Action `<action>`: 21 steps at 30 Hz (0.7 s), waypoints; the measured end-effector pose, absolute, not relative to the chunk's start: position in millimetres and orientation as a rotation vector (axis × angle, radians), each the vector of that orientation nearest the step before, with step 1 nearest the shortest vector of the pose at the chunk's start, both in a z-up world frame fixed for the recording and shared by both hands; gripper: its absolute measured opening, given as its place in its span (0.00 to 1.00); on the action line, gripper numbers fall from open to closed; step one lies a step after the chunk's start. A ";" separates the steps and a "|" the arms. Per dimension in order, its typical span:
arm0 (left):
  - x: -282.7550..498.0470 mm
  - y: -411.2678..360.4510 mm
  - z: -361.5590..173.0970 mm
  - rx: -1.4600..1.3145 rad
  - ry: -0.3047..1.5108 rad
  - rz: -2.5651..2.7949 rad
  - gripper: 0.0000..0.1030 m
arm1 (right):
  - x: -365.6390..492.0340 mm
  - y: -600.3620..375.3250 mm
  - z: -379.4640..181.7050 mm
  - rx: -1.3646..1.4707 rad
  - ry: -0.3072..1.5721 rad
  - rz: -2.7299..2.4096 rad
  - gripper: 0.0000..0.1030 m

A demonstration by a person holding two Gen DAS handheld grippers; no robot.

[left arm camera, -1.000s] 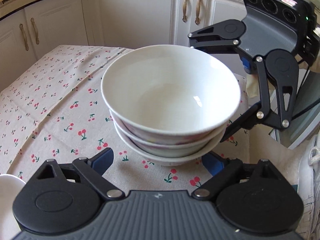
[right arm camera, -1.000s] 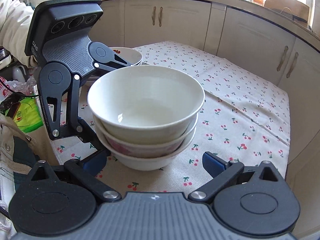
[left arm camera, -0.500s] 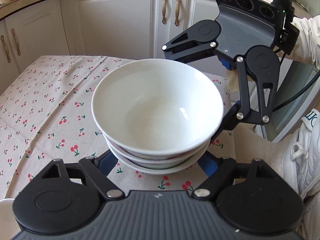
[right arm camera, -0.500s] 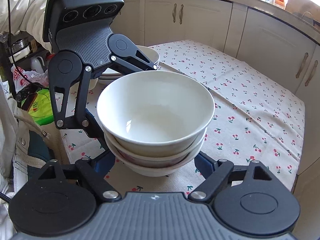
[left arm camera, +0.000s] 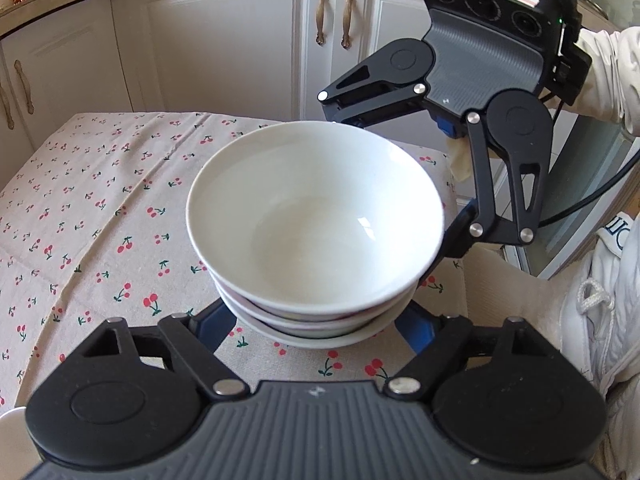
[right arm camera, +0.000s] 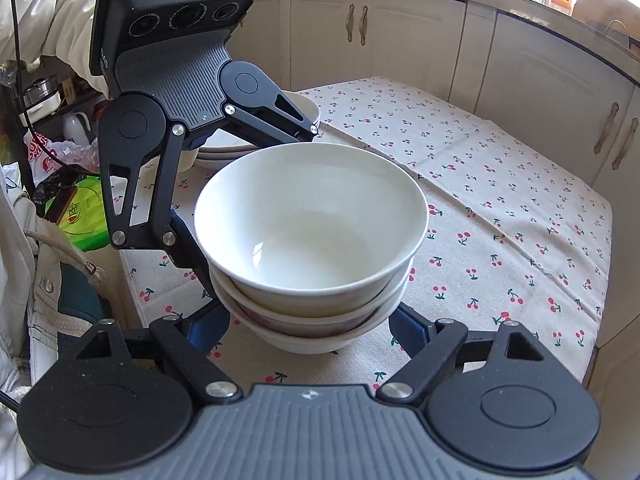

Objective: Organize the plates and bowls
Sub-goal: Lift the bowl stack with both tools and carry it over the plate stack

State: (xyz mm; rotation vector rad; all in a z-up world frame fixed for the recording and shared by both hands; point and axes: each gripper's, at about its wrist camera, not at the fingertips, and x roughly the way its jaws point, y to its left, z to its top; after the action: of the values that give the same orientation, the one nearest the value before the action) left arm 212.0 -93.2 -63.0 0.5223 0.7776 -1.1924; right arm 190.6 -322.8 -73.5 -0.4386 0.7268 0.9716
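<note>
The stack of bowls hides the tips of the left gripper's blue fingers, so pad contact cannot be told. The same holds for the right gripper. Behind the left gripper's fingers, a second pile of dishes is mostly covered. The sleeve is cut by the frame edge.

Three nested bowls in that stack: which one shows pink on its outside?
The middle bowl: a pinkish band shows on its outer wall in the right wrist view. The top bowl and bottom bowl look plain white.
</note>
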 end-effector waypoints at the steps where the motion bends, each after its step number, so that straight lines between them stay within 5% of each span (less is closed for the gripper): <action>1: 212.1 -93.4 -63.0 0.523 0.779 -1.193 0.82 | 190.8 -322.7 -73.6 -0.439 0.728 0.972 0.87; 21: 214.0 -93.5 -61.3 0.513 0.792 -1.197 0.83 | 190.9 -317.4 -75.3 -0.471 0.727 0.948 0.89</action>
State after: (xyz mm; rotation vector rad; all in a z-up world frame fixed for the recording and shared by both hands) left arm 214.0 -93.5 -61.3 0.5132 0.7920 -1.1974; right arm 190.9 -317.4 -75.3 -0.4709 0.7272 0.9481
